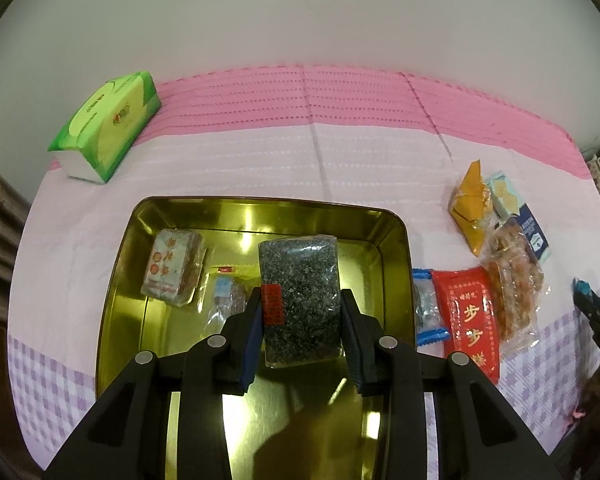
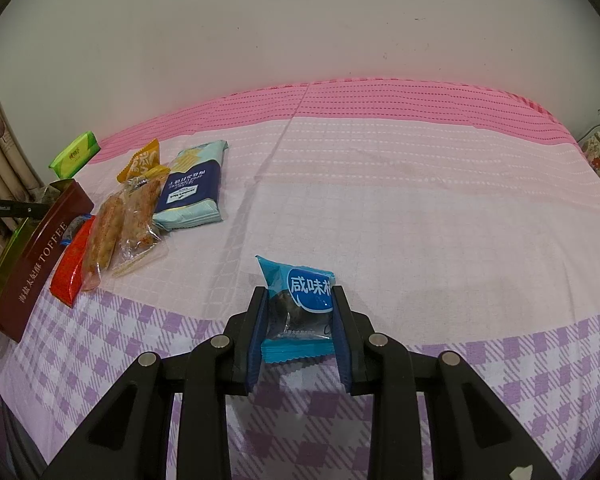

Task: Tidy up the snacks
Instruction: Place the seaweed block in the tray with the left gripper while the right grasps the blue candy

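Roughly a third done, by my read. The gold tin [image 1: 392, 248] already holds a paper-wrapped block with red characters [image 1: 172, 266] and a small clear-wrapped snack [image 1: 226, 300] lying on its floor. The left gripper [image 1: 302, 332] pinches a third item over the tin's middle: a clear-bagged black sesame brick [image 1: 300, 296], fingers pressed on both long sides (can't tell if it touches the tin floor yet).

Left outside, just right of the tin on the checked cloth [image 2: 420, 184]: a red foil packet [image 1: 470, 320], a clear bag of orange-brown crisps [image 1: 516, 276], an orange packet [image 1: 474, 204], a navy-and-mint biscuit pack [image 2: 192, 188] and a crinkly blue-edged candy [image 1: 426, 312] right against the tin wall. The right gripper [image 2: 300, 320] pinches a blue candy packet [image 2: 300, 292], well apart from that pile, low over the cloth; contact with the cloth is unclear.

Materials:
- Tin: glossy mirror-gold inside, rounded corners, maroon outer wall printed TOFFEE.
- Sesame brick: rigid rectangular slab, speckled grainy, slick film, red label.
- Blue packet: soft pillow pack, crimped ends, dark lump showing through a window.
- Crisps bag: thin transparent, crumply.
- Cloth: woven cotton look, pink band, pale middle, purple check.
- Green tissue pack [image 1: 108, 124]: soft plastic, at the far left corner, likely not a snack.
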`<state>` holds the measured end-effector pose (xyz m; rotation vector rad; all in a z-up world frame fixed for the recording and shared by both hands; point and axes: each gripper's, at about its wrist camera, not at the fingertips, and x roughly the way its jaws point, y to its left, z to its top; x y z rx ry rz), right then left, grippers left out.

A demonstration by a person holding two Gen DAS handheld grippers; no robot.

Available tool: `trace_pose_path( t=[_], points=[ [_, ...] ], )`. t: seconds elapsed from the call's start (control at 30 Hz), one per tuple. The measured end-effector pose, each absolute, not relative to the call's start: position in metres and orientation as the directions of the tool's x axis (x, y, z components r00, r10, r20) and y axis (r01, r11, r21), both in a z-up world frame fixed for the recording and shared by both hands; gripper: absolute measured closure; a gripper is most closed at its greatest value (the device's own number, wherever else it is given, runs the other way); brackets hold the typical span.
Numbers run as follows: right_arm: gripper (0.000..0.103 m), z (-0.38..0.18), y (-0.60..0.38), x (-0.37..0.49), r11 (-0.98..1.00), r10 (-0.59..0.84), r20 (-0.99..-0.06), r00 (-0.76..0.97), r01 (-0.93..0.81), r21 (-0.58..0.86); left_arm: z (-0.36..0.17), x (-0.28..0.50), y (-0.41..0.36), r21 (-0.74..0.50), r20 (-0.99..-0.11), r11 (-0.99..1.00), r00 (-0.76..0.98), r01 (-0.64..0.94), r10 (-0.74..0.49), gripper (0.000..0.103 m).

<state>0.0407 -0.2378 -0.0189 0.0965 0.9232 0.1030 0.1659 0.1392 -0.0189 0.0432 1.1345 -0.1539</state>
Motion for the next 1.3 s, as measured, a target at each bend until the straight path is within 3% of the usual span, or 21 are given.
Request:
trace_pose_path(
  t=[0.93,1.3],
  points=[
    [0.075,-0.019,-0.238,0.041,0.991,0.127,-0.791,0.598,-0.046,0.124,-0.039,0.183,0.129,0.030,-0.916,0.987,0.399,0.160,-0.037,0.066],
    [0.075,-0.019,-0.238,0.042,0.991,0.127,-0.791,0.598,-0.046,0.125,-0.018,0.162,0.132,0.105,-0.897,0.988,0.439,0.115,0.044,0.057]
  ],
)
